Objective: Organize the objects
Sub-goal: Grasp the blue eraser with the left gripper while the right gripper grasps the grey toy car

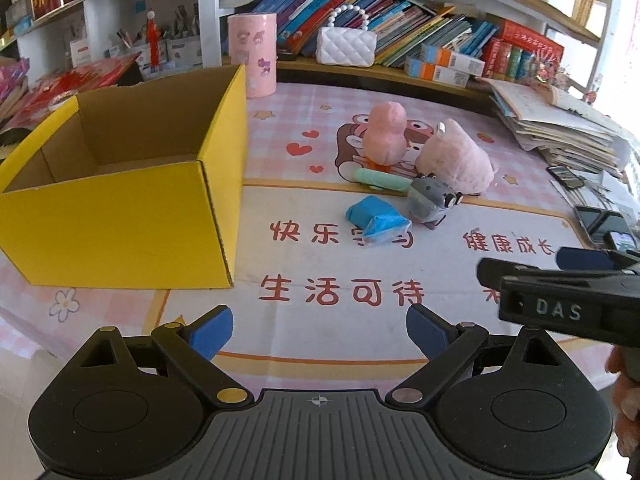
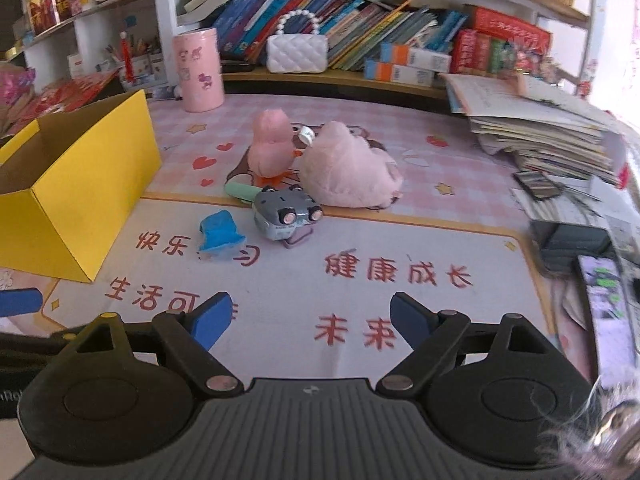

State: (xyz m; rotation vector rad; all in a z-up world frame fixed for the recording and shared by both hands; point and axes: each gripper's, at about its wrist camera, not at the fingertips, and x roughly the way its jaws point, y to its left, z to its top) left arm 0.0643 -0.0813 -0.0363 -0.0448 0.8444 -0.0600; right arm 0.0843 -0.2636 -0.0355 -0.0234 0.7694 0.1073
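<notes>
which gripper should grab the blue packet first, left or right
Probably the left gripper: it is open, the blue packet lies ahead of it, and the yellow box stands on its side for the drop. The right gripper, also open, sits further from the box.

We saw a pink checked desk mat [image 2: 460, 168] printed with red Chinese characters, backed by white wooden shelves [image 1: 208, 20] packed with leaning colourful books [image 2: 360, 28]. A sagging stack of papers [image 2: 540, 132] sat at right, where bright daylight washed in.
</notes>
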